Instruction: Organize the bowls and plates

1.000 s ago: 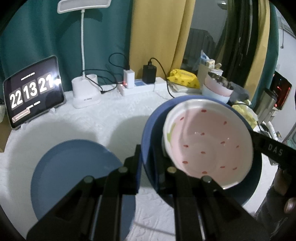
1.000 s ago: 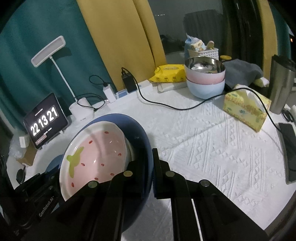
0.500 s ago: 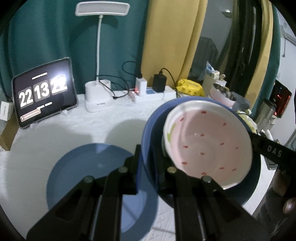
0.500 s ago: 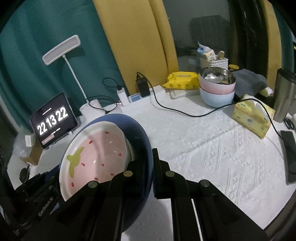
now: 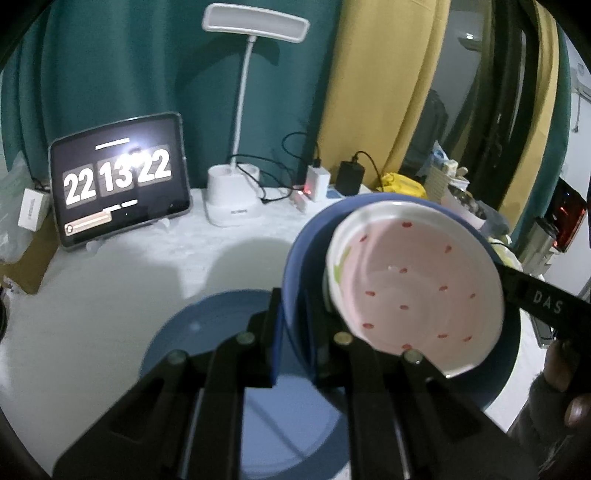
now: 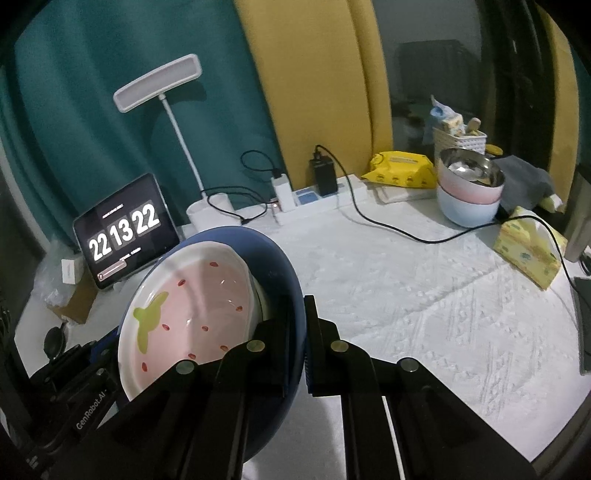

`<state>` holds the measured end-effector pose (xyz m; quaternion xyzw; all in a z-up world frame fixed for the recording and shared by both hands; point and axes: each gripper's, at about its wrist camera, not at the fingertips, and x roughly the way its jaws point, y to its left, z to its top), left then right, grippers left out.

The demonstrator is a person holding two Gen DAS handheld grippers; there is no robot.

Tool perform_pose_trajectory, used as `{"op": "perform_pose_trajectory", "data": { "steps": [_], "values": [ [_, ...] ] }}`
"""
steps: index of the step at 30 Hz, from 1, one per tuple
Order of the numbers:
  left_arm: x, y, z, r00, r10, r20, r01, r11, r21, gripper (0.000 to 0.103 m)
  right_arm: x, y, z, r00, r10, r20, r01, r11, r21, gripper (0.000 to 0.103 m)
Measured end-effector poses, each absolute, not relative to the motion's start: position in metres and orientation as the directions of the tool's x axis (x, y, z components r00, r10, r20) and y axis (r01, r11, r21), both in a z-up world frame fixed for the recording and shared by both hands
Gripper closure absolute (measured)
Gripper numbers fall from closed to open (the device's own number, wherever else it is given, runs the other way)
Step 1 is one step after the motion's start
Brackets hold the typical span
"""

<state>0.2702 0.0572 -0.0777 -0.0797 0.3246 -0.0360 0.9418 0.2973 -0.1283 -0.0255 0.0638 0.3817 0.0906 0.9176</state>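
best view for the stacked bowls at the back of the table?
Right wrist: the stacked bowls, steel on pink on pale blue, show whole and unobstructed. Left wrist shows only a sliver behind the held blue plate's rim.

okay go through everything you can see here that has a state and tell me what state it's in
Left gripper: shut on the blue bowl's rim.
Right gripper: shut on the opposite rim.
Blue bowl: lifted, tilted.
Strawberry plate: nested inside the blue bowl.
Blue plate: flat on the table.
Clock tablet: lit.
Desk lamp: off.

Blue plate, pink red-speckled bowl
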Motion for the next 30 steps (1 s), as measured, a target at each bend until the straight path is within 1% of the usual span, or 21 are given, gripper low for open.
{"op": "perform_pose_trajectory", "data": {
  "steps": [7,18,30],
  "values": [
    [0.270,0.082,-0.084,0.782,-0.101,-0.615,-0.015,0.984,-0.180,0.094,0.305,-0.101,-0.030,0.679,0.223,-0.699,-0.147,0.975,0.167,0.095],
    [0.268,0.119,-0.099,0.768,-0.064,-0.638,-0.070,0.981,-0.183,0.094,0.314,-0.063,-0.046,0.638,0.257,-0.726,-0.185,0.966,0.180,0.095],
    [0.264,0.139,-0.112,0.748,-0.019,-0.663,-0.116,0.981,-0.159,0.094,0.319,-0.037,-0.063,0.592,0.282,-0.755,-0.208,0.958,0.195,0.094]
  ]
}}
